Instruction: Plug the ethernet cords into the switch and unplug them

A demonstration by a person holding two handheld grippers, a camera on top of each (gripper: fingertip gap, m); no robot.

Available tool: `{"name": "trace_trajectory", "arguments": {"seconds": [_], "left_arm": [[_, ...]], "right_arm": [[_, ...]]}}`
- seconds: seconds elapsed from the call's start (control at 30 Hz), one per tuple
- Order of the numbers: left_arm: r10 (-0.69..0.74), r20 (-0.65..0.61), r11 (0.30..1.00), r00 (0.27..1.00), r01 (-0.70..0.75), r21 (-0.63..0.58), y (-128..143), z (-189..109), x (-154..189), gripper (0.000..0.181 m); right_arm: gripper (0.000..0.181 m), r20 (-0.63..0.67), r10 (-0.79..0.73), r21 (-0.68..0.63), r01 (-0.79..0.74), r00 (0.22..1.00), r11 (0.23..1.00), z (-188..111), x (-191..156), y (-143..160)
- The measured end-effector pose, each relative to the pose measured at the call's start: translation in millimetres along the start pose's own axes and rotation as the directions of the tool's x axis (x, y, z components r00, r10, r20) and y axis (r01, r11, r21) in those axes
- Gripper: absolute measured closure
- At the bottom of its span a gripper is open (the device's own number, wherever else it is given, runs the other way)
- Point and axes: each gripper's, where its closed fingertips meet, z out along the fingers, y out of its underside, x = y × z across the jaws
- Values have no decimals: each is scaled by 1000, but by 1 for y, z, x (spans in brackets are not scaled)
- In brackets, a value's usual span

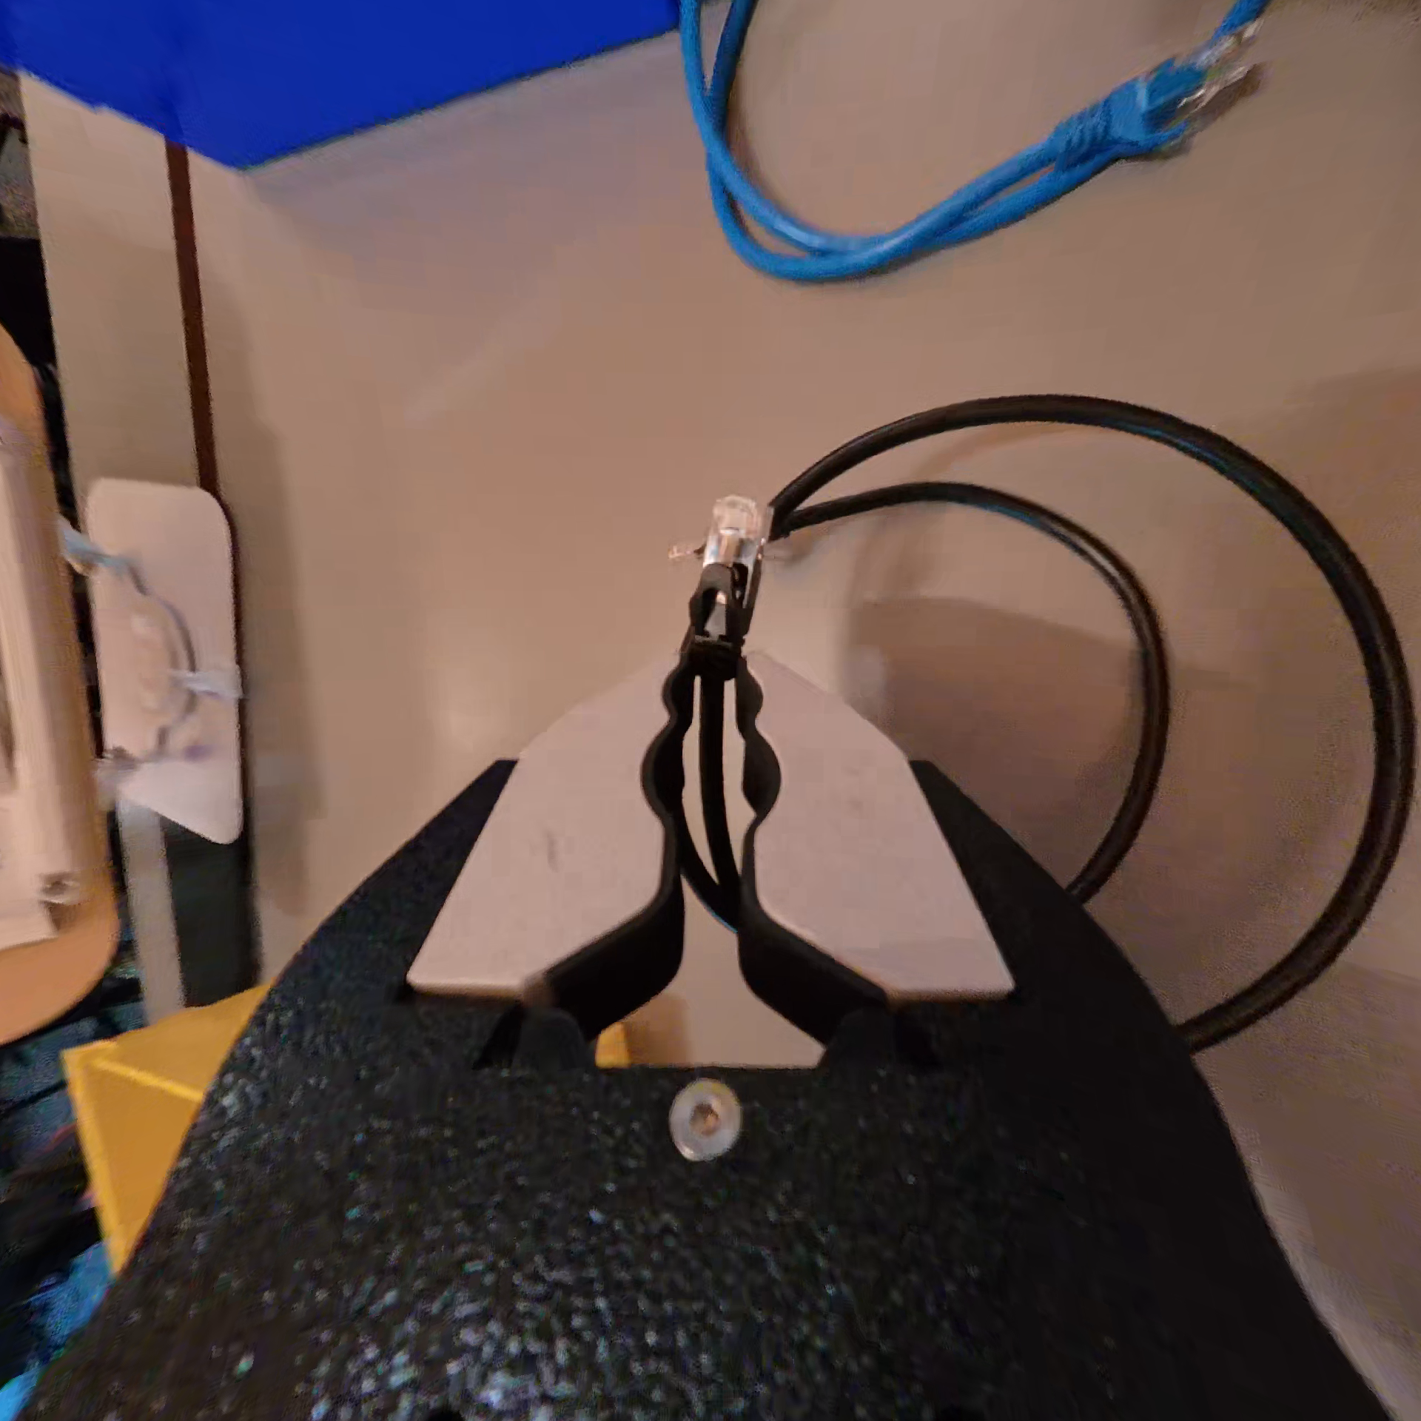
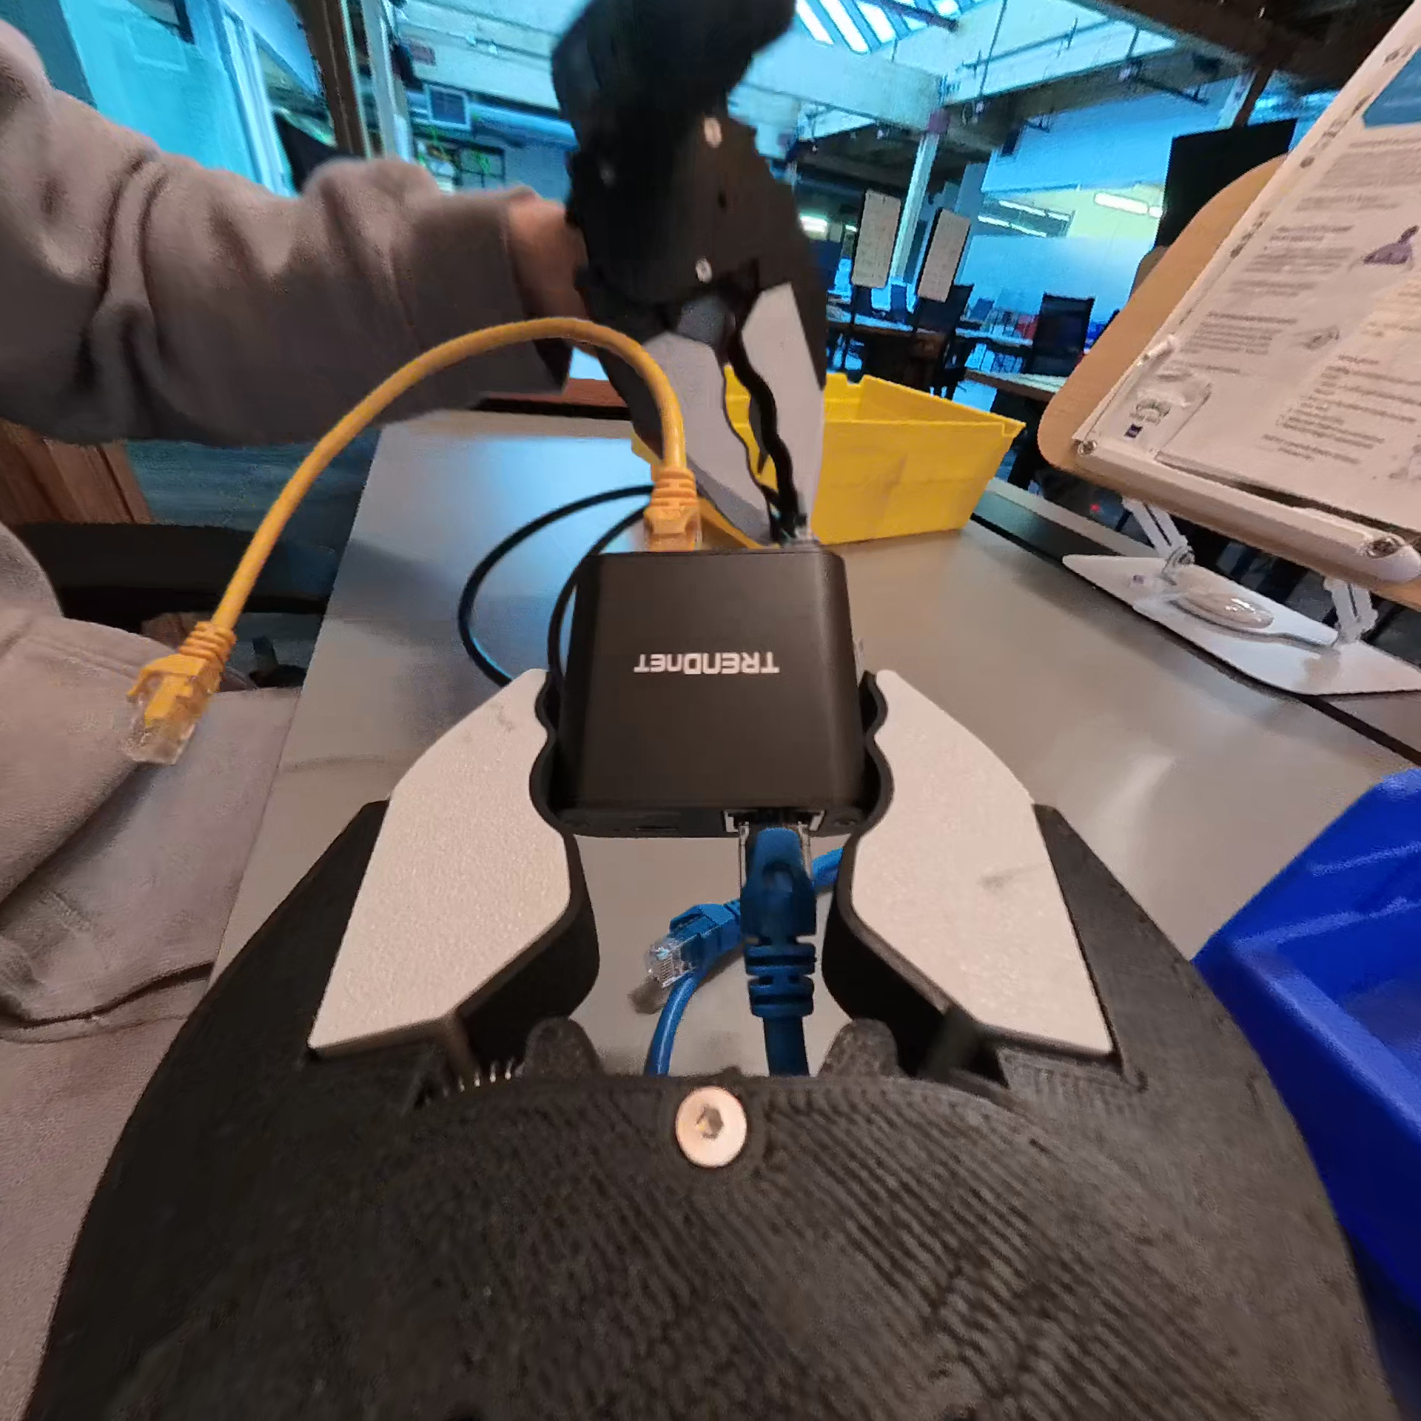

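My right gripper point(image 2: 711, 730) is shut on the sides of a black switch point(image 2: 707, 630). A dark blue cord point(image 2: 777, 923) is plugged into the switch's near face. A lighter blue cord's loose plug point(image 2: 667, 953) lies under it. A yellow cord point(image 2: 673, 500) enters the switch's far side; its other plug point(image 2: 173, 692) hangs free. My left gripper point(image 1: 711, 661) is shut on a black cord point(image 1: 1153, 615) just behind its clear plug point(image 1: 734, 530). In the right wrist view the left gripper point(image 2: 784, 515) has its tips at the switch's far edge; the ports there are hidden.
A yellow bin point(image 2: 907, 454) stands behind the switch and a blue bin point(image 2: 1322, 1038) at the near right. A document stand point(image 2: 1269, 346) is at the right. A person's grey sleeve point(image 2: 192, 307) fills the left. A blue cord point(image 1: 846, 246) lies on the grey table point(image 1: 500, 384). Some 15 centimetres of space lies between my two pairs of fingers.
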Motion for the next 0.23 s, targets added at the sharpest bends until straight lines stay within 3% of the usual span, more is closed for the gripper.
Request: {"name": "trace_trajectory", "arguments": {"seconds": [0.03, 0.23], "left_arm": [[14, -16, 1000, 1000, -15, -19, -8, -4, 2, 172], [89, -80, 993, 993, -95, -71, -49, -15, 11, 171]], "right_arm": [[108, -11, 5, -4, -5, 1000, 1000, 0, 2, 1], [108, -8, 20, 7, -20, 1000, 1000, -1, 3, -1]]}}
